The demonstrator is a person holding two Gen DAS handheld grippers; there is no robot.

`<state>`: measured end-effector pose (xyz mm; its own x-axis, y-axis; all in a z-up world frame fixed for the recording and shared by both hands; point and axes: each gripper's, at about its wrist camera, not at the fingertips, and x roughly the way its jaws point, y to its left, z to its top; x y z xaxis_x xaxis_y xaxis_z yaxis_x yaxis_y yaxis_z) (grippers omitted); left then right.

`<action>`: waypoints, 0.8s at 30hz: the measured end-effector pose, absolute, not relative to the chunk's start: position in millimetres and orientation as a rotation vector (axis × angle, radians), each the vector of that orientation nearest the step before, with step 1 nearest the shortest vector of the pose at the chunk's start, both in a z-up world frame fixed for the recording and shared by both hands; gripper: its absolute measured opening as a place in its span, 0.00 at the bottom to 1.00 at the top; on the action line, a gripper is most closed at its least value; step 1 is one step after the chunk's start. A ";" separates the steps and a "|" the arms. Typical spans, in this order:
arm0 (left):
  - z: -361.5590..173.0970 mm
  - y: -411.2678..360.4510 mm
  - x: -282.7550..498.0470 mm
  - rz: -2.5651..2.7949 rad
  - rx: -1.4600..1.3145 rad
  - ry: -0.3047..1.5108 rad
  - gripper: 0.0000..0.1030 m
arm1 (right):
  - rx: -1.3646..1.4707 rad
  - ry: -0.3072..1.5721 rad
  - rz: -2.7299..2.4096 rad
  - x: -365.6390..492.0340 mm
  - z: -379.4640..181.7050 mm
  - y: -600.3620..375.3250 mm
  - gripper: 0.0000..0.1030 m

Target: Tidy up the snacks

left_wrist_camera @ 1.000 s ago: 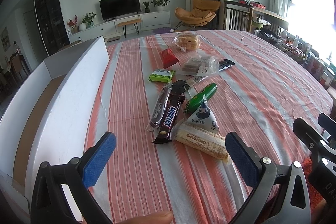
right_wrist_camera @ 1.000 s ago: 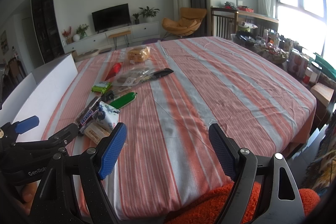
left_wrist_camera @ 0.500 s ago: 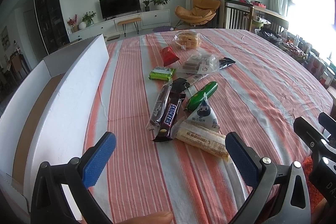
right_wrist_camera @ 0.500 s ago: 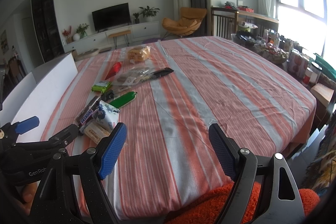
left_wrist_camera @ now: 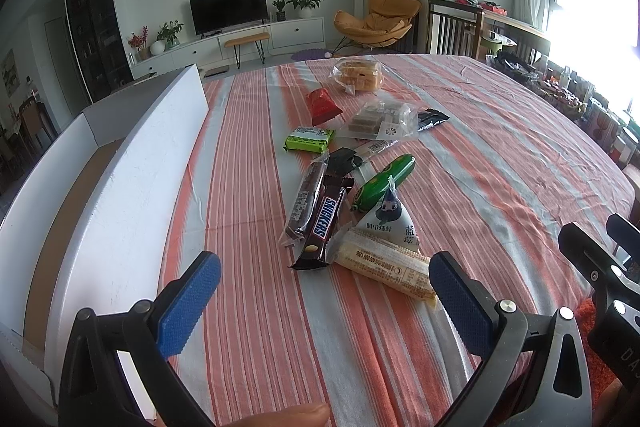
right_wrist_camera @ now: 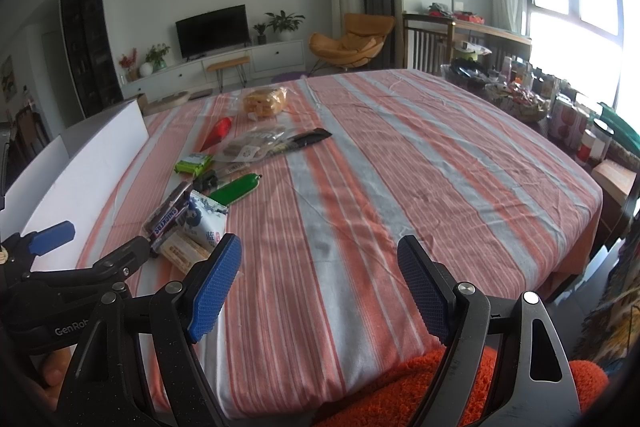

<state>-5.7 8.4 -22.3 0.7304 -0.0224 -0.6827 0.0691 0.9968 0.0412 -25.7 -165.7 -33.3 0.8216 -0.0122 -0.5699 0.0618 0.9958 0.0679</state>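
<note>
Several snacks lie in a row on the striped tablecloth (left_wrist_camera: 500, 163): a yellow wafer pack (left_wrist_camera: 384, 267), a Snickers bar (left_wrist_camera: 325, 223), a white triangular pouch (left_wrist_camera: 390, 221), a green packet (left_wrist_camera: 384, 183), a small green pack (left_wrist_camera: 309, 139), a red pack (left_wrist_camera: 322, 103) and a bag of pastries (left_wrist_camera: 358, 75). A white cardboard box (left_wrist_camera: 120, 179) stands open at the left. My left gripper (left_wrist_camera: 320, 291) is open and empty, just short of the wafer pack. My right gripper (right_wrist_camera: 320, 283) is open and empty over bare cloth, right of the snacks (right_wrist_camera: 188, 223).
The table's right and near edges drop off to chairs and an orange cushion (right_wrist_camera: 420, 387). The left gripper's body (right_wrist_camera: 80, 279) sits close to the right gripper's left finger. A cluttered shelf (right_wrist_camera: 516, 95) stands beyond the far right edge.
The left gripper has edged slightly forward toward the snacks. The right gripper has barely moved. Both stay open.
</note>
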 end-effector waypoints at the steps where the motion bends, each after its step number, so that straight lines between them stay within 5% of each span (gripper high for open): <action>1: -22.5 8.5 -6.0 -0.050 0.065 0.750 1.00 | 0.085 0.605 -0.039 -25.2 -33.4 -168.1 0.81; 24: -22.9 11.2 -4.3 -0.046 0.058 0.765 1.00 | 0.084 0.606 -0.039 -25.3 -33.6 -165.5 0.81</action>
